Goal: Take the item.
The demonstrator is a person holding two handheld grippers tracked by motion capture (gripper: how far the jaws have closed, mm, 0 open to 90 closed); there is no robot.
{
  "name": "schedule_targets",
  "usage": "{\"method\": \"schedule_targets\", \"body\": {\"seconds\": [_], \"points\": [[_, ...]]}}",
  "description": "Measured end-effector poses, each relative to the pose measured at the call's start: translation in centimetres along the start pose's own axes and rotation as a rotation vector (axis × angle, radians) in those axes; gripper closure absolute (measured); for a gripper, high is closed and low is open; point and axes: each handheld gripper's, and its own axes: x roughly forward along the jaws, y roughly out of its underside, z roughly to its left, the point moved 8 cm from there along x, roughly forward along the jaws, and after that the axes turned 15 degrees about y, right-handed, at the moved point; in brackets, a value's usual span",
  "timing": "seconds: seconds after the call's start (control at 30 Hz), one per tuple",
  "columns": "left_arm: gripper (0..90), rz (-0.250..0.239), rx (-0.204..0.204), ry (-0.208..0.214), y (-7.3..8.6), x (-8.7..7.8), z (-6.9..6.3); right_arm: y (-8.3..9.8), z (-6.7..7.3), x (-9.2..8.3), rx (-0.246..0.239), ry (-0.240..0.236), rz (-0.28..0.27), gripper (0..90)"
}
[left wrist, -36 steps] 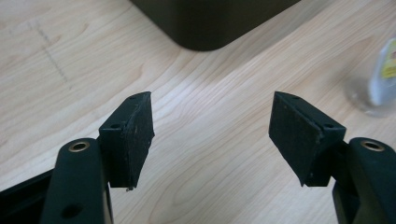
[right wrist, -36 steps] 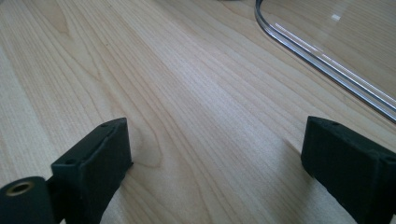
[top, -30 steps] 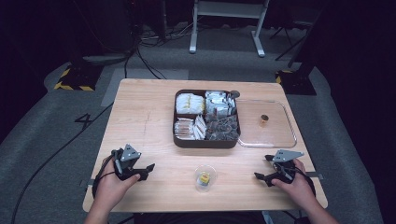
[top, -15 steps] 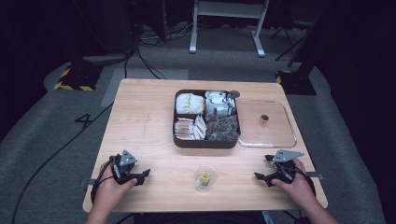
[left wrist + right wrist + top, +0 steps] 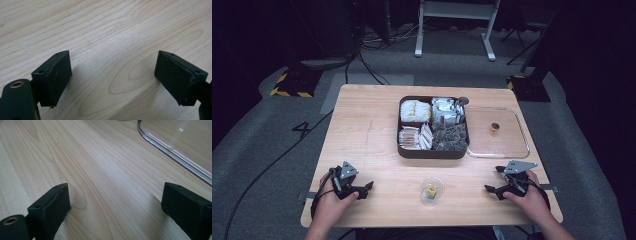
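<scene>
Left claw (image 5: 364, 189): lowered onto the worktop (image 5: 372, 130) since a second ago, jaws just spread wider, nothing between; right claw (image 5: 493, 190): spread, empty; small clear cup (image 5: 431, 189): between both, untouched; pickup judged pending.

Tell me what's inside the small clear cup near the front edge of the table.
The small clear cup holds a little yellow item with darker markings; the high view is too coarse to identify it. Anything beneath that item is covered.

Bare table (image 5: 372, 130) left; tray (image 5: 408, 150) mid-table
</scene>
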Motion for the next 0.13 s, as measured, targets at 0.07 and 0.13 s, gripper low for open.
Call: {"method": "schedule_targets", "body": {"seconds": [0.07, 0.13], "points": [[14.4, 0.002, -0.001, 0.0, 0.01, -0.01, 0.0, 0.0, 0.0, 0.0, 0.0, 0.0, 0.0, 8.5], [14.4, 0.0, -0.001, -0.001, 0.0, 0.0, 0.0, 0.0, 0.0, 0.0, 0.0, 0.0, 0.0, 8.5]]}}
